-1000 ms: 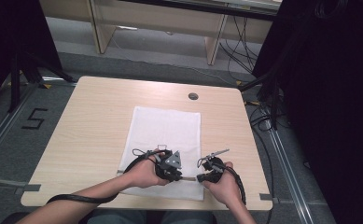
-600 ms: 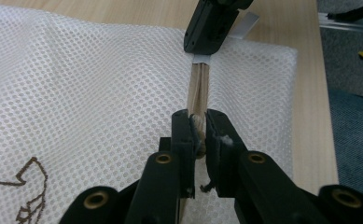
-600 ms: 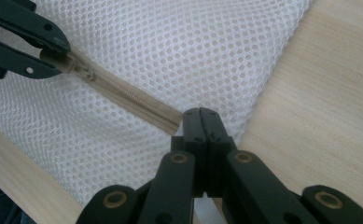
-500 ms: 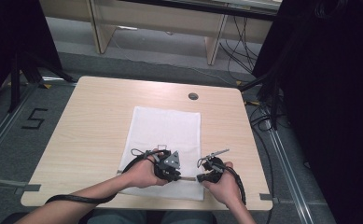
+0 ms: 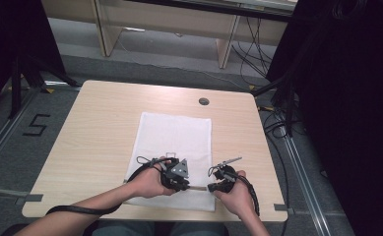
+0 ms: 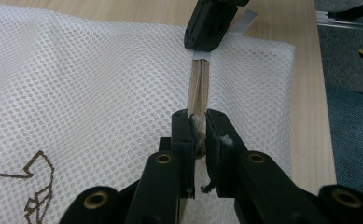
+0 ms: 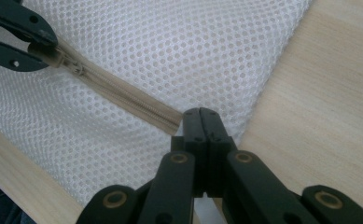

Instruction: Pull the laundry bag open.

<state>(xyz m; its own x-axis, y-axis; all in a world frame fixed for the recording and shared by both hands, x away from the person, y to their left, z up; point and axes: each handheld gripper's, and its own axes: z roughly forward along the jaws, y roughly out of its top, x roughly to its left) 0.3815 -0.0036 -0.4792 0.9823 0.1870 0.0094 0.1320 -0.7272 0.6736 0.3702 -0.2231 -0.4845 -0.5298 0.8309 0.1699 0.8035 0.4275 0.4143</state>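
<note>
Nothing has shifted since the earlier frames: both hands and the mesh bag [image 5: 174, 147] remain where they were. From the high view, the desk [image 5: 105, 132] is a pale wood-grain top with rounded corners and a dark round cable port [image 5: 204, 101] near its far edge. The white mesh bag lies flat on the desk, lengthwise from the near edge toward the middle, with a small brown line mark [image 6: 34, 186] printed on it. A beige zipper [image 7: 123, 95] runs along the bag's near end. The left claw [image 6: 198, 133] is nearly closed, its jaws pinching the zipper at the slider end. The right claw [image 7: 201, 122] is fully closed on the other end of the zipper, at the bag's corner beside bare desk. Both claws rest low over the near edge of the bag, close together, with the zipper stretched between them. The floor [image 5: 21, 147] around the desk is grey carpet with metal rails, a numeral 5 [image 5: 36, 125] marked at the left. Light wooden furniture [image 5: 164, 24] stands beyond the desk, loose cables [image 5: 277, 118] lie at the right, and dark curtains [image 5: 346, 98] flank both sides.
</note>
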